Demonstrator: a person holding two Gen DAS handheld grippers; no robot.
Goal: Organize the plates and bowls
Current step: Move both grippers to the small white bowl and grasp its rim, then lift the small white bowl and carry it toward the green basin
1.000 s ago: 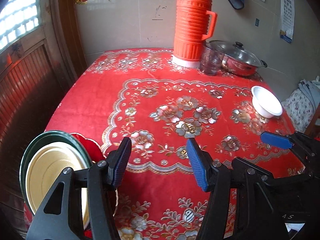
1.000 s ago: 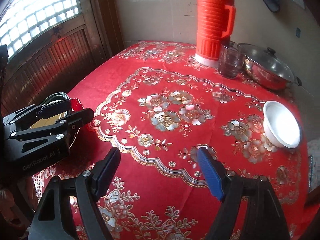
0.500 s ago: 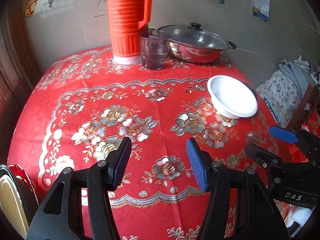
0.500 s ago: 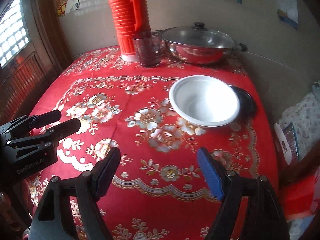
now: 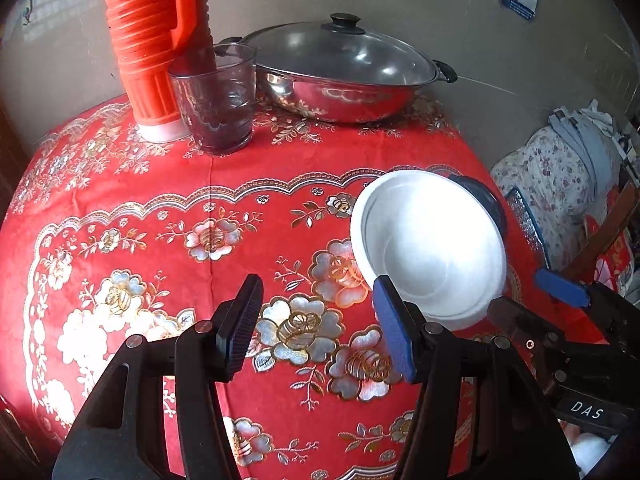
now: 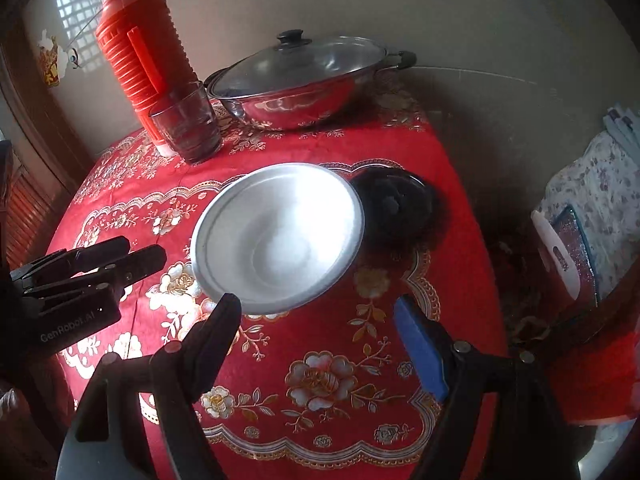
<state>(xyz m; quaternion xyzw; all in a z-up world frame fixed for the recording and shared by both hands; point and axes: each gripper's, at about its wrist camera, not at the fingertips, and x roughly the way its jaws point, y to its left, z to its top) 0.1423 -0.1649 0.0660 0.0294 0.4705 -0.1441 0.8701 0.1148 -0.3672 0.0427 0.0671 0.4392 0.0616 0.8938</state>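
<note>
On tablecloth (image 6: 360, 340) | white bowl (image 6: 280, 240) upright, mouth up

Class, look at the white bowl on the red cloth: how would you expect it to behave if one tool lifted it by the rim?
The white bowl looks thin-walled with a matte, foam-like surface, so probably light and easily dented. Its wide flaring rim over a narrow base suggests it may tip under a one-sided grip. It overlaps a dark dish, which might shift.

Flask (image 5: 152, 40) top cropped — black dish (image 5: 486, 200) half-hidden.
</note>
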